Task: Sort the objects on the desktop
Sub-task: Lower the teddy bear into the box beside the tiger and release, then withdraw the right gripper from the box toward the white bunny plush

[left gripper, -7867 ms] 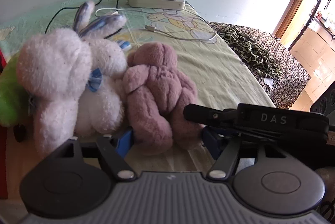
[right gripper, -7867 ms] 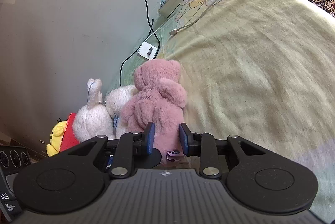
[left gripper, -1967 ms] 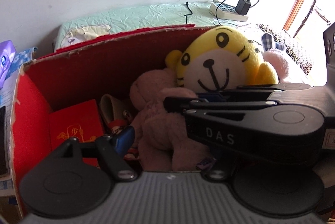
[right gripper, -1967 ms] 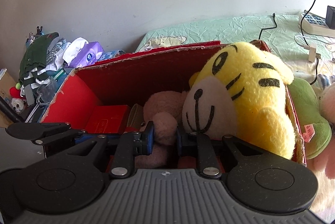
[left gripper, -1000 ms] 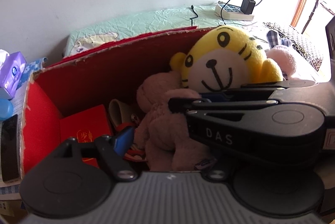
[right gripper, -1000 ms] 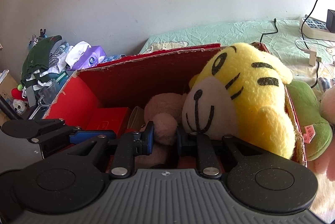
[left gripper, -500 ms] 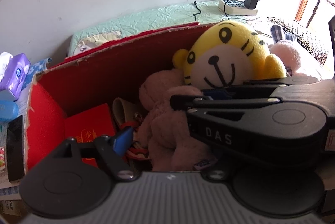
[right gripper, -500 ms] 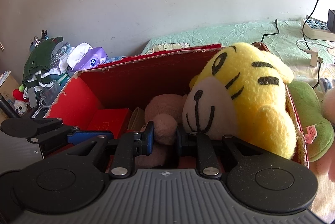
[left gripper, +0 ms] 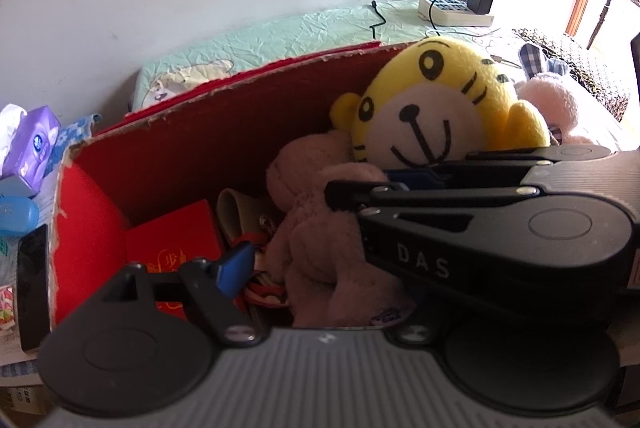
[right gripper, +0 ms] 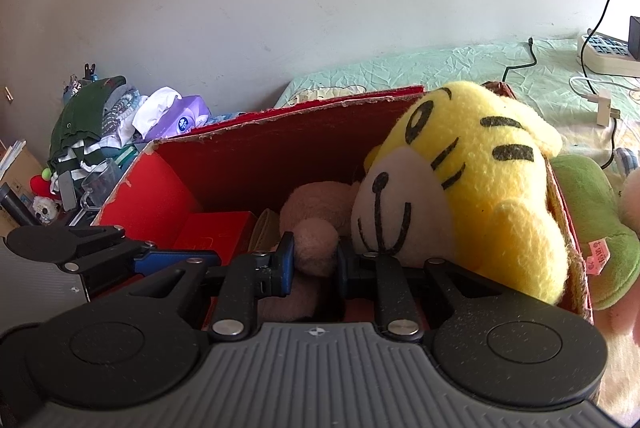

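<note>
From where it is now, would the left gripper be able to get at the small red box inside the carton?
Probably yes. The left gripper is open, and the red box lies just ahead of its left jaw, uncovered; the pink bear sits beside it, not on it.

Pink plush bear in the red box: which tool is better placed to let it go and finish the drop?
Right. The right tool grips the pink plush bear inside the red box; the left tool looks open.

Right tongs [right gripper: 314, 262] narrowly parted; left tongs [left gripper: 320, 268] spread wide, side by side.
</note>
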`<state>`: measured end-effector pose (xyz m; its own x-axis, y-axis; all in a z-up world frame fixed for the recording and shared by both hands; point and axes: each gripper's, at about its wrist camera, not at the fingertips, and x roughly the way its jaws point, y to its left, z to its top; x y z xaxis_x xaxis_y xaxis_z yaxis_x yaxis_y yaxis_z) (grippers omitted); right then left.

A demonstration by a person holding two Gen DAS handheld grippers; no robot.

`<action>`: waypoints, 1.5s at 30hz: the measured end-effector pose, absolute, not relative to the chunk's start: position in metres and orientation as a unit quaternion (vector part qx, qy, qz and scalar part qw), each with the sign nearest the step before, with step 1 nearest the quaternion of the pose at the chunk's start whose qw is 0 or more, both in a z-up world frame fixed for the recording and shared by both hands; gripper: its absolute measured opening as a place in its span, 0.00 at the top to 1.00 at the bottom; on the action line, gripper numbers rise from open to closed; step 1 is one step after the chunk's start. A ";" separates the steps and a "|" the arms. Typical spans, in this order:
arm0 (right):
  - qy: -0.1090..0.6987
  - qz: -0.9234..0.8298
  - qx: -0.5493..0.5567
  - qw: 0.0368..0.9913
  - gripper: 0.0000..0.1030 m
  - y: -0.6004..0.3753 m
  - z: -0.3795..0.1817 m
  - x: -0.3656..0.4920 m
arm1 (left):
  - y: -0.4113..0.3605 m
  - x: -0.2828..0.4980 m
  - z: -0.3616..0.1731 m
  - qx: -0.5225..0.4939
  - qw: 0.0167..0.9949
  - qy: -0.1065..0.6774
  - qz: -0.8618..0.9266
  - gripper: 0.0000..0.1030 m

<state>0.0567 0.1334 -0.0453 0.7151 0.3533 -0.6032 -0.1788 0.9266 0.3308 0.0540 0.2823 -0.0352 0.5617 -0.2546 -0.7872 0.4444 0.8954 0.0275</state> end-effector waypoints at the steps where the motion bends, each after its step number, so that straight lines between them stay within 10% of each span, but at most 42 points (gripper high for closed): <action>1: 0.347 0.148 0.124 0.918 0.79 0.133 -0.045 0.056 | 0.282 0.052 -0.035 0.114 0.880 0.417 -0.195 0.26; 16: 0.300 0.238 0.119 0.916 0.54 0.107 -0.029 0.031 | 0.274 -0.011 -0.001 0.094 0.925 0.364 -0.058 0.13; 45: 0.284 0.097 0.340 0.892 0.53 -0.186 -0.070 -0.042 | 0.042 -0.028 0.010 0.102 0.902 0.363 -0.210 0.11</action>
<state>-0.0417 -0.1862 -0.0698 0.8206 0.3649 -0.4400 0.0204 0.7506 0.6605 -0.0280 0.0422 0.0097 0.6476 -0.3055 -0.6981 0.4534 0.8908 0.0307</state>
